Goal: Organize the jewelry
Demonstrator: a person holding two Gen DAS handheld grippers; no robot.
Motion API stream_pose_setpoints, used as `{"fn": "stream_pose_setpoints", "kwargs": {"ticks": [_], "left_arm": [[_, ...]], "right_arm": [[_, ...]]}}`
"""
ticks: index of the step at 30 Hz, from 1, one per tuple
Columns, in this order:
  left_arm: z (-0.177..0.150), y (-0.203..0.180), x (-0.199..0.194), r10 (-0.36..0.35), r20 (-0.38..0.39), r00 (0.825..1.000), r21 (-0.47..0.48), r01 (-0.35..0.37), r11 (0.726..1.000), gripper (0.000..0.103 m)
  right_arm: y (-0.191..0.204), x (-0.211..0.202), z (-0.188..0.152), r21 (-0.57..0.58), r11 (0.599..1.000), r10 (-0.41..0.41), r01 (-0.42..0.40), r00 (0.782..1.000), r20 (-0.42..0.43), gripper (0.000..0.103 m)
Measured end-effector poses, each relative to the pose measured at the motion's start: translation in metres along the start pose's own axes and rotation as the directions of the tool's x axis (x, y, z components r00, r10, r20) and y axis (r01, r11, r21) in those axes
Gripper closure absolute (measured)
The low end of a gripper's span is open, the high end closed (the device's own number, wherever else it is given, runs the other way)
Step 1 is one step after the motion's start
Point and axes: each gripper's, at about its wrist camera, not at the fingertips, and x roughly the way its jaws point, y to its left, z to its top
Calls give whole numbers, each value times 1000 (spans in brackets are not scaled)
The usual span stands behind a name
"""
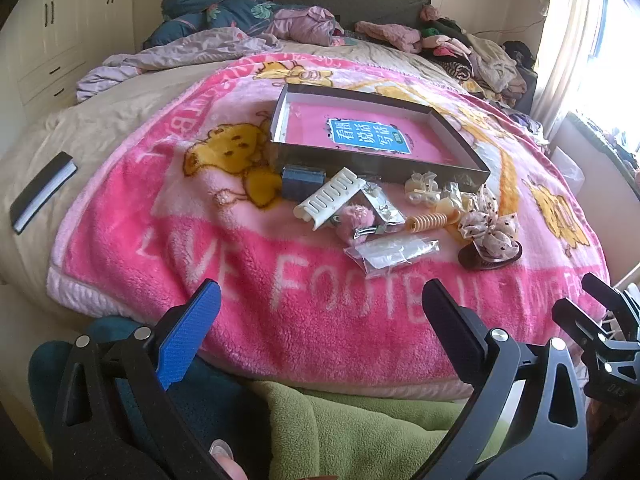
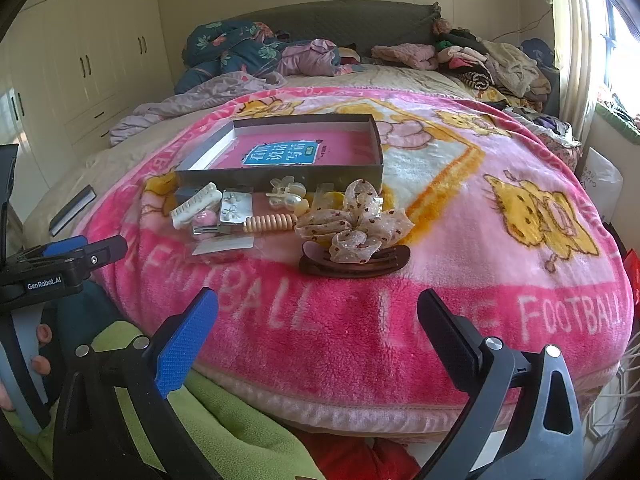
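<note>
Grippers hang side by side over the near edge of the bed: the left gripper point(image 1: 320, 320) and the right gripper point(image 2: 318, 328) both have their jaws spread wide with nothing between them. Each carries a blue pad on one finger and a black pad on the other. Under them lies green fleece point(image 2: 224, 420), and beyond it a pink blanket point(image 1: 240, 280) with yellow cartoon figures and white lettering covers the bed.

In the middle of the blanket the hair accessories and jewelry lie in a loose heap, well apart from both grippers. Nearest the right gripper is a brown hair claw point(image 2: 356, 266) with a spotted fabric bow point(image 2: 356, 224) resting on it. Left of that lie a coiled orange hair tie point(image 2: 269, 223), a white comb clip point(image 2: 195, 205), a pink fluffy piece point(image 1: 354, 216), small clear packets point(image 1: 394, 252) and a cream flower clip point(image 2: 286, 192). A small blue box point(image 1: 303, 182) sits at the far left of the heap.

Just behind the heap stands a shallow dark tray point(image 1: 380, 164), its floor taken up by a pink book point(image 1: 360, 132) with a blue label. Clothes point(image 2: 496, 60) are piled by the headboard.
</note>
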Motion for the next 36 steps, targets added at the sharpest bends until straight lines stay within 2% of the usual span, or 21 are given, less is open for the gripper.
{"fn": "stream_pose_setpoints", "kwargs": {"ticks": [36], "left_arm": [[-1, -2, -1, 10, 11, 1000, 10, -10, 1000, 11]], "right_arm": [[-1, 0, 0, 1, 1000, 5, -5, 1000, 2, 6]]}}
